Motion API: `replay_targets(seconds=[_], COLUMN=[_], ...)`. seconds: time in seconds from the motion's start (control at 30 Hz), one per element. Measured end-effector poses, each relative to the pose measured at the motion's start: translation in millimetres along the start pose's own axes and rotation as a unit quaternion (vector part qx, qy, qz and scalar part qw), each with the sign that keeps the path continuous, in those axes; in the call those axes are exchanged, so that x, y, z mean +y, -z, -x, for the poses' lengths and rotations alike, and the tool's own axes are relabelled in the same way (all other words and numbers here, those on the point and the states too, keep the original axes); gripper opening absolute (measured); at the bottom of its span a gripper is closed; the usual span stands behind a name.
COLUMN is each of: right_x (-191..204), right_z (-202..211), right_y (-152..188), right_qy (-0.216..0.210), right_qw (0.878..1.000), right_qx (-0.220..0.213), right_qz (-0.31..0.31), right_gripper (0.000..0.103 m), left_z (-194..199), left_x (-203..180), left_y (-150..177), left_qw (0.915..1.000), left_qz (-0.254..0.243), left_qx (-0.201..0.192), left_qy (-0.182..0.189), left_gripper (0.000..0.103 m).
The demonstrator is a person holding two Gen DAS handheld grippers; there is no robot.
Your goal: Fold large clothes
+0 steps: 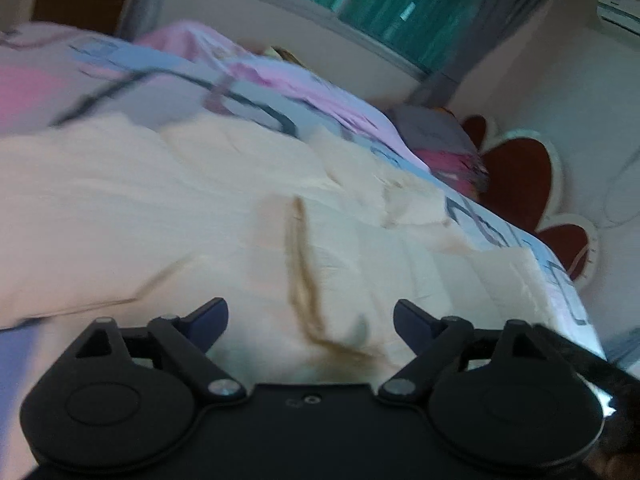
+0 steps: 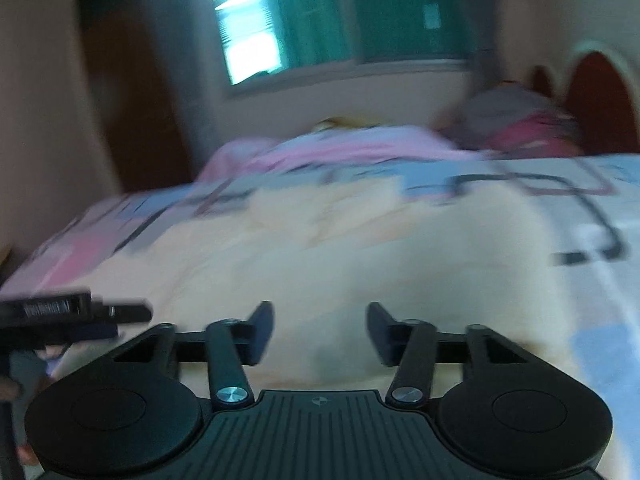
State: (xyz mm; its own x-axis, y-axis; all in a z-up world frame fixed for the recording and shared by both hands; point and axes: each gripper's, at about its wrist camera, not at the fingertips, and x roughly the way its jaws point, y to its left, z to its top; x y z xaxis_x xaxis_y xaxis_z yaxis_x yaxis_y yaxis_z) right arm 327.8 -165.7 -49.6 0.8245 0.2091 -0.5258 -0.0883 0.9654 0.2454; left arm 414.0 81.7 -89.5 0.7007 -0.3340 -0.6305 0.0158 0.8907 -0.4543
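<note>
A large cream-coloured garment (image 1: 200,216) lies spread on the bed, with brownish seams and folds near its middle. In the left wrist view my left gripper (image 1: 311,320) hovers just over it with jaws wide apart and nothing between the fingers. The same cream garment (image 2: 340,248) fills the right wrist view. My right gripper (image 2: 320,332) is over it with its jaws parted; only cloth lying below shows in the gap. Part of the left gripper (image 2: 60,316) shows at the left edge of that view. Both views are motion-blurred.
The bed carries a patterned sheet (image 1: 100,80) in white, blue and pink. A pink cloth (image 2: 340,144) and a grey and pink pile (image 2: 520,120) lie at the far side by a red and white headboard (image 1: 520,168). A window (image 2: 340,20) is behind.
</note>
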Motion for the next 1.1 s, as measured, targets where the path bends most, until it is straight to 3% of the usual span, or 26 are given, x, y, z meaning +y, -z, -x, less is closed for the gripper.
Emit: replay_targets(seconds=[0.07, 0.17, 0.2, 0.27, 0.37, 0.43, 0.57, 0.7, 0.77, 0.83, 0.93, 1.1], right_x=[-29, -62, -71, -86, -98, -101, -104, -114, -114, -112, -108, -103], right_z=[14, 22, 23, 27, 24, 16, -8, -28, -18, -5, -17, -75], right_y=[-7, -9, -9, -8, -7, -6, 3, 12, 5, -8, -32, -62], right_qy=[0.037, 0.081, 0.09, 0.098, 0.102, 0.096, 0.091, 0.124, 0.131, 0.122, 0.102, 0.079], right_qw=[0.999, 0.994, 0.993, 0.99, 0.989, 0.989, 0.99, 0.986, 0.987, 0.99, 0.994, 0.997], right_qx=[-0.017, -0.016, -0.011, -0.005, 0.003, 0.013, 0.039, 0.078, 0.056, 0.025, 0.005, 0.008], right_qz=[-0.032, -0.069, -0.08, -0.099, -0.107, -0.109, -0.096, -0.083, -0.073, -0.064, -0.036, -0.009], right_gripper=[0.045, 0.032, 0.029, 0.026, 0.026, 0.026, 0.026, 0.026, 0.026, 0.026, 0.026, 0.025], left_z=[-16, -38, -42, -33, -1, 12, 0, -17, -14, 8, 14, -28], left_x=[-3, -5, -7, -10, -4, 4, 11, 17, 19, 17, -2, -40], left_y=[-3, -4, -4, -8, -14, -14, -7, -1, -3, -3, -13, -30], left_qw=[0.9999, 0.9992, 0.9993, 0.9999, 0.9985, 0.9966, 0.9971, 0.9973, 0.9961, 0.9912, 0.9838, 0.9827], left_qz=[0.002, 0.007, 0.003, -0.007, -0.013, -0.02, -0.029, -0.009, -0.009, -0.026, -0.077, -0.143], left_qx=[0.009, 0.029, 0.033, 0.009, -0.05, -0.065, -0.036, -0.021, -0.016, -0.053, -0.091, -0.071], left_qy=[0.011, 0.025, 0.02, 0.01, -0.016, -0.047, -0.061, -0.069, -0.086, -0.118, -0.133, -0.094], left_gripper=[0.076, 0.035, 0.017, 0.011, 0.01, 0.01, 0.01, 0.012, 0.027, 0.049, 0.05, 0.052])
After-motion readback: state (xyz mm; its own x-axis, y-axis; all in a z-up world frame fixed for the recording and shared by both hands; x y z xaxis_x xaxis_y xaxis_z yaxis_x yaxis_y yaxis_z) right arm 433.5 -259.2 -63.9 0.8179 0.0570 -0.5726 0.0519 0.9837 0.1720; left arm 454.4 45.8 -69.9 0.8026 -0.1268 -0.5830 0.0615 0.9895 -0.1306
